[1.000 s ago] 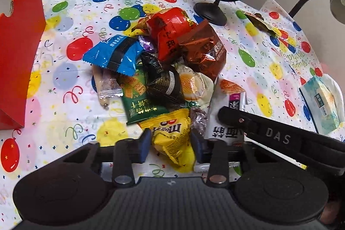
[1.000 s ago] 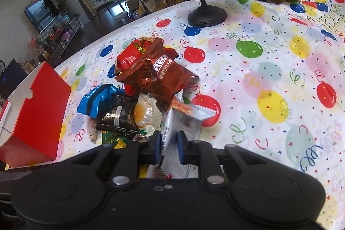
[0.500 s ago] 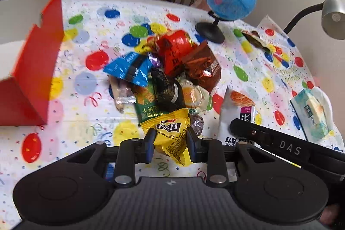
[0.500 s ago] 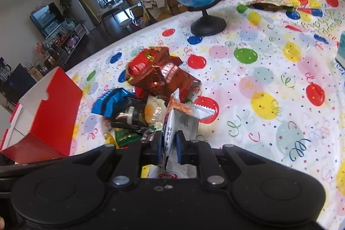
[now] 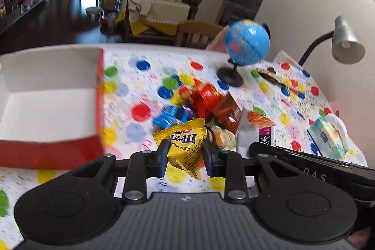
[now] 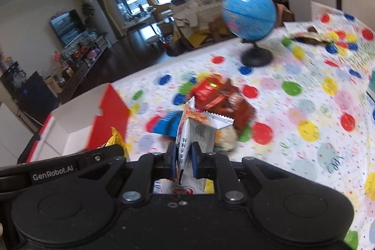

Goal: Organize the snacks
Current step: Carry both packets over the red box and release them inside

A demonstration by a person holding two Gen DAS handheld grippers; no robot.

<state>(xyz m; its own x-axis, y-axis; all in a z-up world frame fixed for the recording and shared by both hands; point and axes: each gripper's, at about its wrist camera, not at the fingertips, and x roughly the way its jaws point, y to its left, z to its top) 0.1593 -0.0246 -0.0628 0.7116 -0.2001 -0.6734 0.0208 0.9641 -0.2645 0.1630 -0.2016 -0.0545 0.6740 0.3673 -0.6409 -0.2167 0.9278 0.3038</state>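
My left gripper (image 5: pixel 185 157) is shut on a yellow M&M's packet (image 5: pixel 185 144) and holds it above the table. My right gripper (image 6: pixel 184 162) is shut on a white snack packet (image 6: pixel 195 132), also lifted; that packet shows in the left wrist view (image 5: pixel 254 130) too. A pile of snacks (image 5: pixel 206 104) lies on the balloon-print tablecloth (image 5: pixel 145 76), with red, brown and blue packets. It also shows in the right wrist view (image 6: pixel 220 97). An open red box with a white inside (image 5: pixel 46 97) stands at the left, also in the right wrist view (image 6: pixel 89 123).
A blue globe (image 5: pixel 246 43) on a black stand is at the back of the table. A grey desk lamp (image 5: pixel 346 43) is at the right. A tissue pack (image 5: pixel 328 135) lies near the right edge. A wooden chair (image 5: pixel 196 34) stands behind the table.
Both grippers have risen well above the table with their packets. The left gripper closed on the yellow packet and lifted it. The red box's open inside has come into view.
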